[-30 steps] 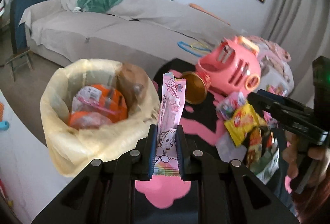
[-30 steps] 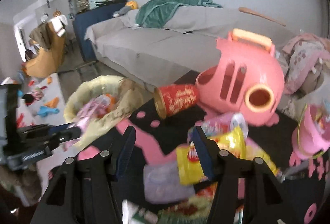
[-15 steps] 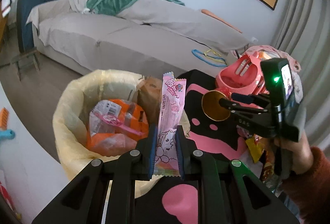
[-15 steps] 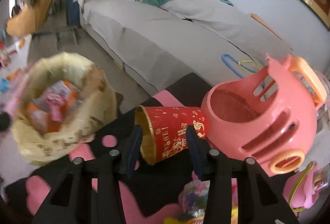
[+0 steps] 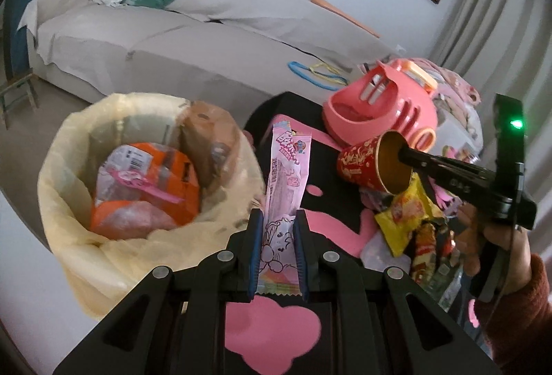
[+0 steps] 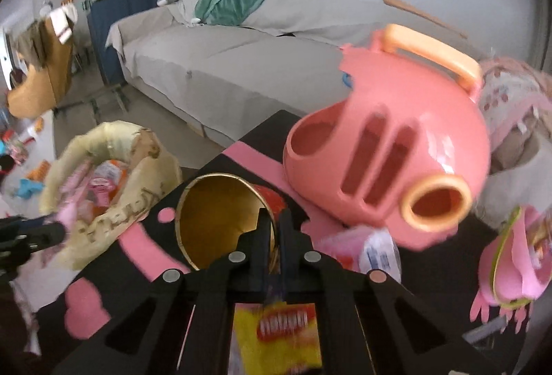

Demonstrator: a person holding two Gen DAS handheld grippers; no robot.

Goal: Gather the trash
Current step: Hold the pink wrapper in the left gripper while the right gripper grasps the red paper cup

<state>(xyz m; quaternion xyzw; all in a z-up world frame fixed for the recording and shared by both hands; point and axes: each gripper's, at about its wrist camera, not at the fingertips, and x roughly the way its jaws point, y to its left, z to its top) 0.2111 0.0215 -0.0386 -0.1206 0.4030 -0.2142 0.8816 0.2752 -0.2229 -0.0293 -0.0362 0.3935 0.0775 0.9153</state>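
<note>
Living room: grey sofa (image 5: 193,40) upper frame, black-and-pink table (image 5: 272,330) below. Left gripper (image 5: 278,247) clamps a pink wrapper (image 5: 284,188) upright, centre frame, just right of the lined bin (image 5: 69,188), evidently for dropping in. Right gripper (image 6: 274,230) pinches the red cup (image 5: 362,164) by its rim, one finger inside, lifting it clear of the wrappers (image 5: 407,216) at right.

One lined bin (image 5: 69,167), one red cup (image 5: 365,164), one pink wrapper (image 5: 288,167), one yellow packet (image 5: 403,219), one pink basket (image 5: 379,112), two grippers.
</note>
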